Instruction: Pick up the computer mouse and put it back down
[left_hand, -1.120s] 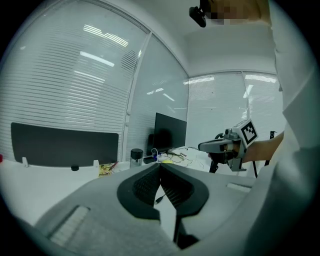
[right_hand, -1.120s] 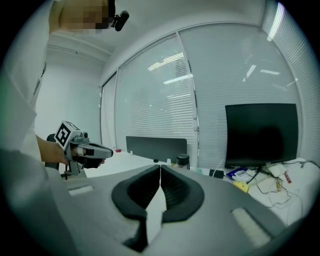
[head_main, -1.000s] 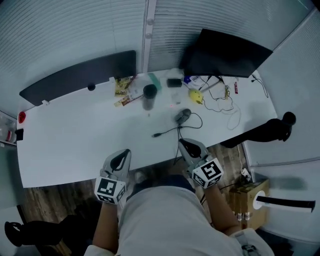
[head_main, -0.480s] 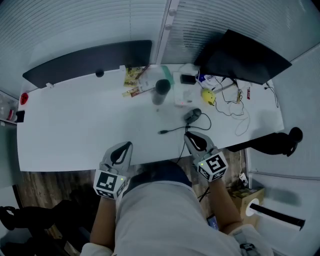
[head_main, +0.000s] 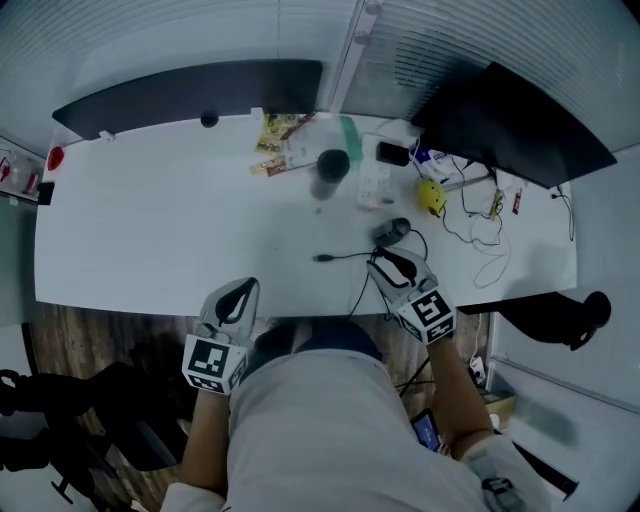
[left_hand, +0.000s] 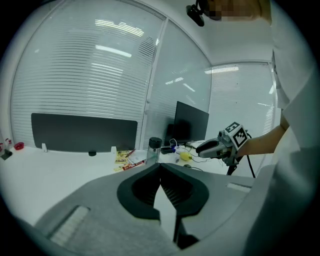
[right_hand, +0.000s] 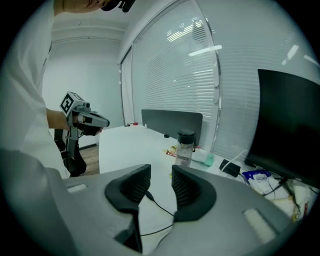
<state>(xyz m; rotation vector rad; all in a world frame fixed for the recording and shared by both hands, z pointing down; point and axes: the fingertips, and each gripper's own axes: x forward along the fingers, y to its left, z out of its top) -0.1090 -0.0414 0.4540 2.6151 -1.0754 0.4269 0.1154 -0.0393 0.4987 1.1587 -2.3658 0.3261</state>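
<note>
Both of our grippers hold nothing: the right gripper (head_main: 390, 263), jaws just opening to a narrow gap, hovers near the computer mouse (head_main: 392, 231), the left gripper (head_main: 241, 296) pinched closed.

Smooth matt desk (head_main: 150, 230) — plastic bottle (head_main: 329, 172)

The right gripper (head_main: 392, 262) covers part of the mouse cable (head_main: 345, 257). The monitor (right_hand: 290, 130) runs off the picture; packets (head_main: 278, 128) at the desk's (head_main: 150, 220) far edge are too small to read.
</note>
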